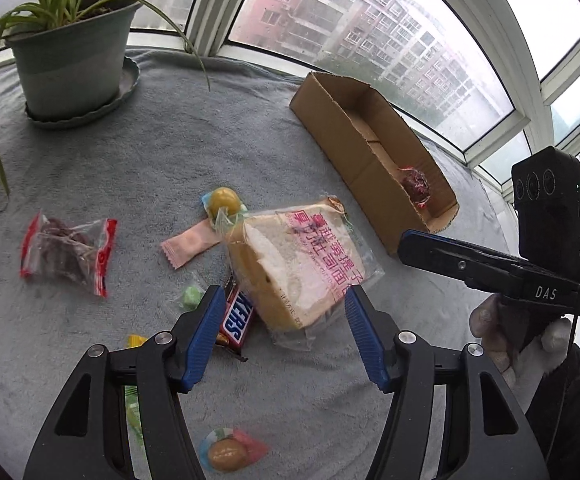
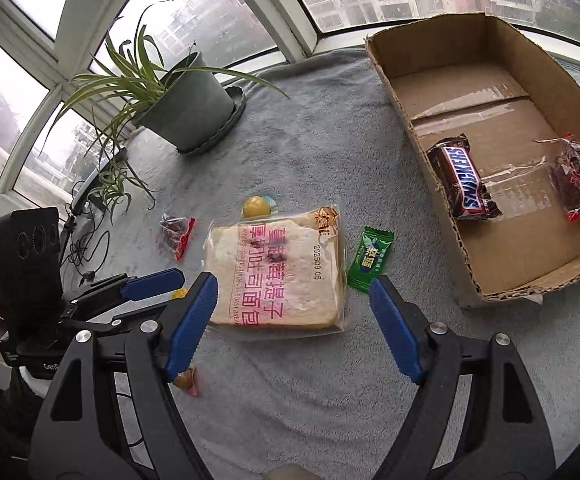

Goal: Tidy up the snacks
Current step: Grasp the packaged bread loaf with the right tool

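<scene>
Both views are being lit softly by overcast daylight coming through the windows [image 1: 370,36], so only faint shadows are being cast on the grey cloth [image 1: 170,140]. Straight frames are being bent by fisheye distortion, corners are being blacked out, and the sky is being overexposed.

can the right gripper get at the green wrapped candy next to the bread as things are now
Probably yes. The green wrapped candy lies flat on the grey cloth, just ahead of the open right gripper, beside the bagged slice of bread. Nothing covers it; only the bread's wrapper edge sits close.
</scene>
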The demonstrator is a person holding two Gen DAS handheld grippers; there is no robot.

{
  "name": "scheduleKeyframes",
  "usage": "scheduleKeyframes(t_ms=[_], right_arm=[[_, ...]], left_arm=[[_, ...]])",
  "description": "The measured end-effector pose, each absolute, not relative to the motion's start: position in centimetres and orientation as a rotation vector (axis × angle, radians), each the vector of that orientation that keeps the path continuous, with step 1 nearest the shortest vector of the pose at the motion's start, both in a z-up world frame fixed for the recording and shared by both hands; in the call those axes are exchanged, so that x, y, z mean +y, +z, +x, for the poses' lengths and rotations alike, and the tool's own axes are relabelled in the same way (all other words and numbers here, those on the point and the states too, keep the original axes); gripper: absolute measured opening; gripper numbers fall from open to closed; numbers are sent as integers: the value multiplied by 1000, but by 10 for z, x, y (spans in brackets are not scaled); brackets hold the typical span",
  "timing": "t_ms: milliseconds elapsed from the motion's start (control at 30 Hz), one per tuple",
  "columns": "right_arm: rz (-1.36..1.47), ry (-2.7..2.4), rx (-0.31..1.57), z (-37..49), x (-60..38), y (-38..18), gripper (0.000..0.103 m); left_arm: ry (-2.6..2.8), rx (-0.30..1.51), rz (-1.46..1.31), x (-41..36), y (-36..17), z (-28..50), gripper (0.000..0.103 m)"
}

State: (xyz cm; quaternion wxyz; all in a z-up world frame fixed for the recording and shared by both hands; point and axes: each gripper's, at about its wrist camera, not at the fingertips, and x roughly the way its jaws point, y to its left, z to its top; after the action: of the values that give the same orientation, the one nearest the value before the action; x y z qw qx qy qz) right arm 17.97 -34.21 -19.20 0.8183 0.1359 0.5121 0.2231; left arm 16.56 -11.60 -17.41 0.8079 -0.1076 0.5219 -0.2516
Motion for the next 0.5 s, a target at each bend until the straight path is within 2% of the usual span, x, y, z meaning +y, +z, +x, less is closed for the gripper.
scheduleKeyframes(t_ms=[500], right_arm=[[278, 476, 1156, 196, -325, -221, 81]], left_arm=[[-541, 1145, -239, -119, -192, 168, 62]])
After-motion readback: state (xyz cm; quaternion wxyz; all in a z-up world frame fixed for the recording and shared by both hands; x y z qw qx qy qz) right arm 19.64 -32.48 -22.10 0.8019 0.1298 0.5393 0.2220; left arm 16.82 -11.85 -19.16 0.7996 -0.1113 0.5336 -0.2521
